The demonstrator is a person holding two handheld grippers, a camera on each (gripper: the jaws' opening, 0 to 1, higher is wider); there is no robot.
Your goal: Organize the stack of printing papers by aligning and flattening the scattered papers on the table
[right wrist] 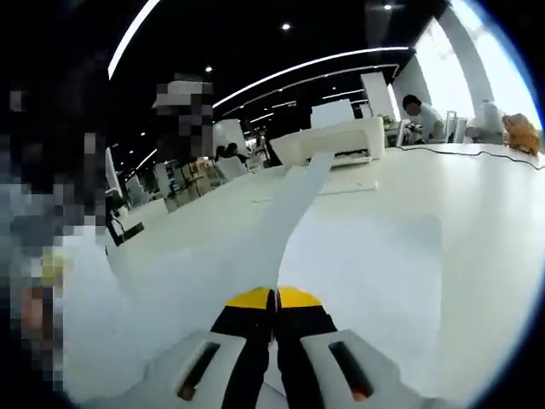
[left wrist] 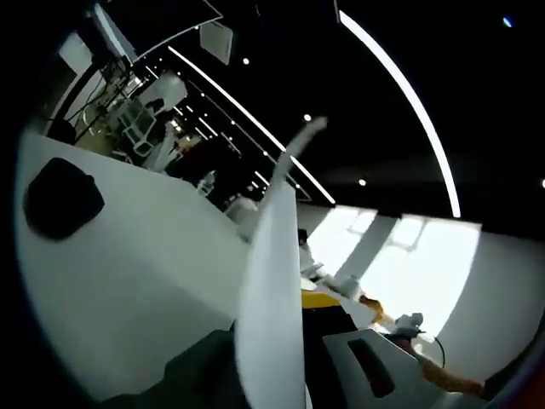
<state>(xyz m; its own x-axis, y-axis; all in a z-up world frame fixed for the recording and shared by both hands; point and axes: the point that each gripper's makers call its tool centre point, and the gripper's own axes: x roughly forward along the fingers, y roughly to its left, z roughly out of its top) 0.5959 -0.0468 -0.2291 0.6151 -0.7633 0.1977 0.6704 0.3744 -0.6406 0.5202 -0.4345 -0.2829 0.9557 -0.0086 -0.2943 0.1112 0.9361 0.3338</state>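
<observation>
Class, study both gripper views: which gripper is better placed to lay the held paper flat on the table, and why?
Probably the right gripper: its jaws are shut on the paper, low over the white table. In the left gripper view the paper stands on edge, tilted up.

white printer (right wrist: pixel 336 141) at far table edge | black cable (right wrist: pixel 477 153) on tabletop | seated person (right wrist: pixel 423 115) beyond | black pouch (left wrist: pixel 61 198) on table

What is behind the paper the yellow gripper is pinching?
Behind the raised paper held by the right hand-held gripper sits a white printer on the white table. The paper covers part of the printer's front and a strip of table.
</observation>
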